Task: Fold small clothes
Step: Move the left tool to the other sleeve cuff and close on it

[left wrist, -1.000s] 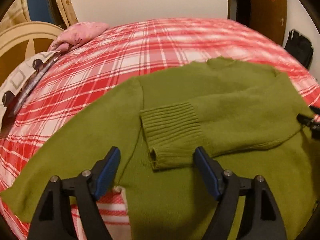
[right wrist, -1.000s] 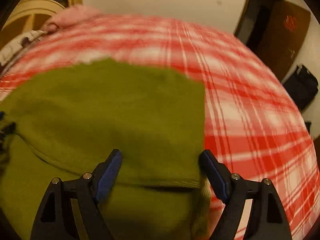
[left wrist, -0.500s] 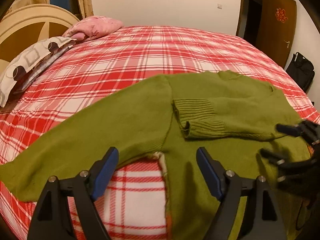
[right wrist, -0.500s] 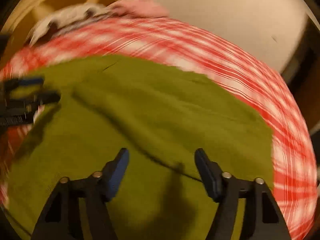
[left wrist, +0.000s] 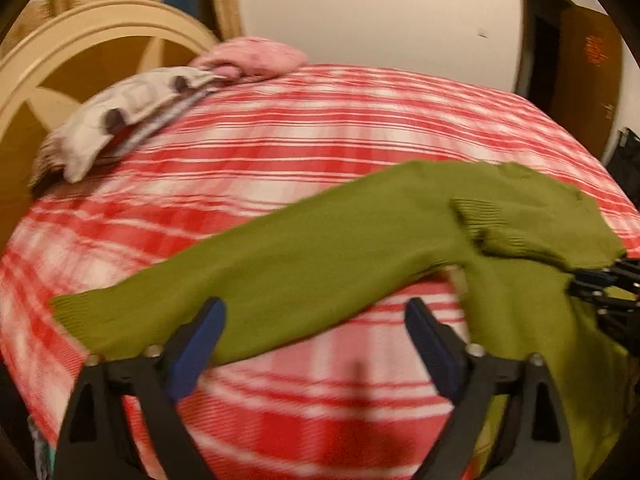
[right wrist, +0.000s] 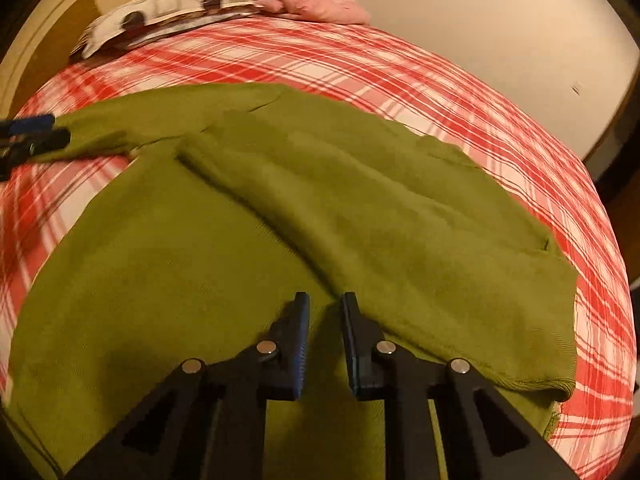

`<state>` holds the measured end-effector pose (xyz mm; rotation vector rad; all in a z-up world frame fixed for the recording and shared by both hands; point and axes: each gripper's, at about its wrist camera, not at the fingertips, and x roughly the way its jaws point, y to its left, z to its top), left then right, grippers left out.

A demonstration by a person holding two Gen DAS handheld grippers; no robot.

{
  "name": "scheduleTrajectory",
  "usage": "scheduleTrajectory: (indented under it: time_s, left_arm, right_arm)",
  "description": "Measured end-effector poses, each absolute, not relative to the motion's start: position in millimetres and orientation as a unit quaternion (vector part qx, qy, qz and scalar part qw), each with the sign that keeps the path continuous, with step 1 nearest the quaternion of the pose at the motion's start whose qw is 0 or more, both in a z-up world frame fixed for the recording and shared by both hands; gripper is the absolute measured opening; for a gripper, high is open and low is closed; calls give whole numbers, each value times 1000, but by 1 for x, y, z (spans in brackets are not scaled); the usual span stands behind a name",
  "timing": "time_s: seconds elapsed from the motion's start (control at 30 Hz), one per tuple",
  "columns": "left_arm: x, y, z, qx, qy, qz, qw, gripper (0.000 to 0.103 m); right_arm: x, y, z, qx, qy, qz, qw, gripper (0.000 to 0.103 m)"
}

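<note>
A green knit sweater (right wrist: 168,264) lies spread on a bed covered by a red and white plaid sheet (left wrist: 320,128). One sleeve (right wrist: 360,216) is folded diagonally across the sweater's body, its ribbed cuff (left wrist: 492,224) resting on the chest near the neckline. The other sleeve (left wrist: 256,280) stretches out flat over the plaid sheet, away from the body, ending in a cuff near the left edge of the left wrist view.

The left gripper (left wrist: 316,336) hovers above this outstretched sleeve with its jaws opening wide; the blue pads (left wrist: 200,340) stand well apart and nothing is pinched between them, with sleeve and bare sheet showing in the gap. The picture here is smeared, so whether the left pad brushes the knit cannot be told.

The right gripper (right wrist: 324,320) points down at the sweater's body, just beside the lower edge of the folded sleeve. Its jaws are closing, with only a narrow gap left between them; green knit shows through the gap, but the pads do not seem to have hold of any fabric.

At the head of the bed, a patterned pillow (right wrist: 168,12) and a pink pillow (right wrist: 316,0) lie against a cream and brown headboard (left wrist: 80,64). A dark wooden door (left wrist: 588,64) stands at the right.
</note>
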<state>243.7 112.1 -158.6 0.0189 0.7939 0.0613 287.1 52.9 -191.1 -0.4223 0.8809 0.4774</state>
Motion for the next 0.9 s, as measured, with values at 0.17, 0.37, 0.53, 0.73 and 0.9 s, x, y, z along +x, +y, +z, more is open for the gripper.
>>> scheduleTrajectory:
  time_s: [0.17,0.37,0.53,0.73,0.9]
  left_arm:
    - [222,175,-159,-2,374,118,920,103]
    - [194,252,-168,-42,374,201,904,103]
    - [180,299,-183,-70,366,247,895,103]
    - [191,324,-198,-140,346,209,904,95]
    - [215,335,-203,-204,327,138,912,92]
  right_arm:
    - [273,65,-185,-197,396,243,863,66]
    - [248,81,-171,-196,371,267,868,66]
    - [220,95,-172,-240,332,281,868,66]
    - [208,102,-176,-261,319,289,864,66]
    - [208,102,-180,-263,321,277,867,66]
